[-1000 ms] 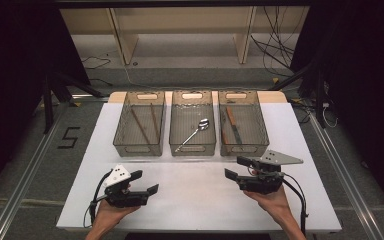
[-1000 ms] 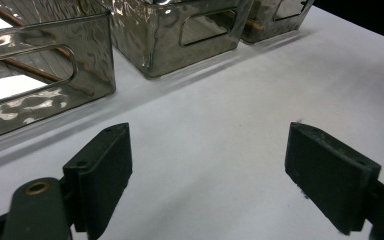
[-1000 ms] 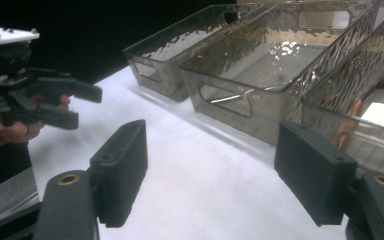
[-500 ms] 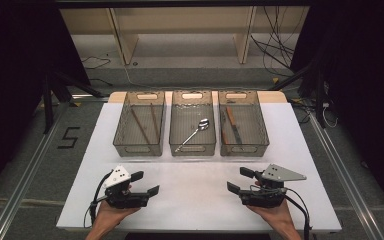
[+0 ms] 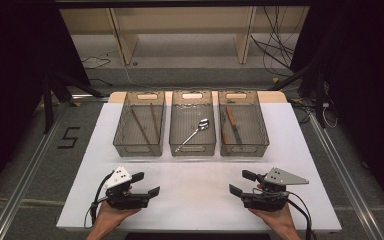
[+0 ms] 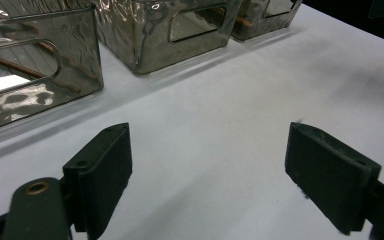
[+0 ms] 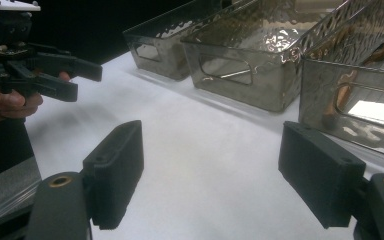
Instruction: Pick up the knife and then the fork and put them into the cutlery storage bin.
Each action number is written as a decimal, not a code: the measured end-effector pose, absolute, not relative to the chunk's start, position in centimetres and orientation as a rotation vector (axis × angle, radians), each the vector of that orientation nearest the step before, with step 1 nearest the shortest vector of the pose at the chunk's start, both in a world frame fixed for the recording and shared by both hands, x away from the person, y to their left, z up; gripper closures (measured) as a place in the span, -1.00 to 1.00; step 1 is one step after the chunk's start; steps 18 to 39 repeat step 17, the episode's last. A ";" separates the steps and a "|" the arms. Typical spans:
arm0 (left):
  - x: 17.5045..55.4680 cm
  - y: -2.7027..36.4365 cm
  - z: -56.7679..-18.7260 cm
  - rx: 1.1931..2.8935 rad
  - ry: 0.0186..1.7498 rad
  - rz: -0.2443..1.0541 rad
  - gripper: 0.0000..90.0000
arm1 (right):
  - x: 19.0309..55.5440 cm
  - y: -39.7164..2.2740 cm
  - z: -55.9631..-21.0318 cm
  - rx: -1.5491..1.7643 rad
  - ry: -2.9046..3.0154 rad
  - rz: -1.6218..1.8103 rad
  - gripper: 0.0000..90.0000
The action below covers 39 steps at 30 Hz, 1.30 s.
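where bins (image 5: 192,148) line up, spoon (image 5: 194,134) in middle

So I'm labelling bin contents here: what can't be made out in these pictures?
- Right bin, high view: the utensils are too small to identify.
- Left bin, high view: the thin sticks are too small to name.
- Middle bin, right gripper view: the rippled wall blurs its contents.

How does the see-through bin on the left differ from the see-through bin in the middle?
The left clear plastic bin holds two thin brown sticks lying lengthwise; the middle clear plastic bin holds one shiny metal spoon lying slantwise. The left bin sits nearer the table's left edge, the middle bin between two others. Both look alike in shape and size, with cut-out handles, standing side by side.
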<state>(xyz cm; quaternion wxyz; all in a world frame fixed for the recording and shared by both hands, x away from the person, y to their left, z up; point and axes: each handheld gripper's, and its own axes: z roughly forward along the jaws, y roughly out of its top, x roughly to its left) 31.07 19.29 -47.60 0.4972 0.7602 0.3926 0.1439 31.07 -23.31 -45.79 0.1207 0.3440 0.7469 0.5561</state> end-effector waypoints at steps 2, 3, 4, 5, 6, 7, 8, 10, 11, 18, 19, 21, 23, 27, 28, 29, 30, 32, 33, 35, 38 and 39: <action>31.1 19.3 -47.6 1.837 0.952 0.348 -0.59 | 31.1 -23.3 -45.8 1.007 2.180 1.624 -0.40; 31.1 19.3 -47.6 1.837 0.951 0.348 -0.59 | 31.1 -23.3 -45.8 1.008 2.179 1.624 -0.40; 31.1 19.3 -47.6 1.833 0.953 0.348 -0.59 | 31.1 -23.3 -45.8 1.011 2.180 1.625 -0.40; 31.1 19.3 -47.6 1.838 0.951 0.348 -0.59 | 31.1 -23.3 -45.8 1.008 2.180 1.626 -0.40; 31.1 19.3 -47.6 1.838 0.951 0.348 -0.59 | 31.1 -23.3 -45.8 1.009 2.178 1.625 -0.40; 31.1 19.3 -47.6 1.838 0.952 0.347 -0.59 | 31.1 -23.3 -45.8 1.007 2.177 1.625 -0.41; 31.1 19.3 -47.6 1.839 0.952 0.347 -0.59 | 31.1 -23.3 -45.8 1.010 2.176 1.626 -0.41; 31.1 19.3 -47.6 1.836 0.952 0.347 -0.59 | 31.1 -23.3 -45.7 1.010 2.171 1.629 -0.41; 31.1 19.3 -47.6 1.830 0.955 0.347 -0.59 | 31.1 -23.4 -45.7 1.009 2.170 1.630 -0.41; 31.1 19.4 -47.7 1.826 0.957 0.348 -0.59 | 31.1 -23.3 -45.7 1.007 2.169 1.627 -0.41; 31.1 19.4 -47.7 1.826 0.957 0.348 -0.59 | 31.1 -23.3 -45.7 1.007 2.169 1.627 -0.41; 31.1 19.4 -47.7 1.826 0.957 0.348 -0.59 | 31.1 -23.3 -45.7 1.007 2.169 1.627 -0.41; 31.1 19.4 -47.7 1.826 0.957 0.348 -0.59 | 31.1 -23.3 -45.7 1.007 2.169 1.627 -0.41; 31.1 19.4 -47.7 1.826 0.957 0.348 -0.59 | 31.1 -23.3 -45.7 1.007 2.169 1.627 -0.41; 31.1 19.4 -47.7 1.826 0.957 0.348 -0.59 | 31.1 -23.3 -45.7 1.007 2.169 1.627 -0.41; 31.1 19.4 -47.7 1.826 0.957 0.348 -0.59 | 31.1 -23.3 -45.7 1.007 2.169 1.627 -0.41; 31.1 19.4 -47.7 1.826 0.957 0.348 -0.59 | 31.1 -23.3 -45.7 1.007 2.169 1.627 -0.41; 31.1 19.4 -47.7 1.826 0.957 0.348 -0.59 | 31.1 -23.3 -45.7 1.007 2.169 1.627 -0.41; 31.1 19.4 -47.7 1.826 0.957 0.348 -0.59 | 31.1 -23.3 -45.7 1.007 2.169 1.627 -0.41; 31.1 19.4 -47.7 1.826 0.957 0.348 -0.59 | 31.1 -23.3 -45.7 1.007 2.169 1.627 -0.41; 31.1 19.4 -47.7 1.826 0.957 0.348 -0.59 | 31.1 -23.3 -45.7 1.007 2.169 1.627 -0.41; 31.1 19.4 -47.7 1.826 0.957 0.348 -0.59 | 31.1 -23.3 -45.7 1.007 2.169 1.627 -0.41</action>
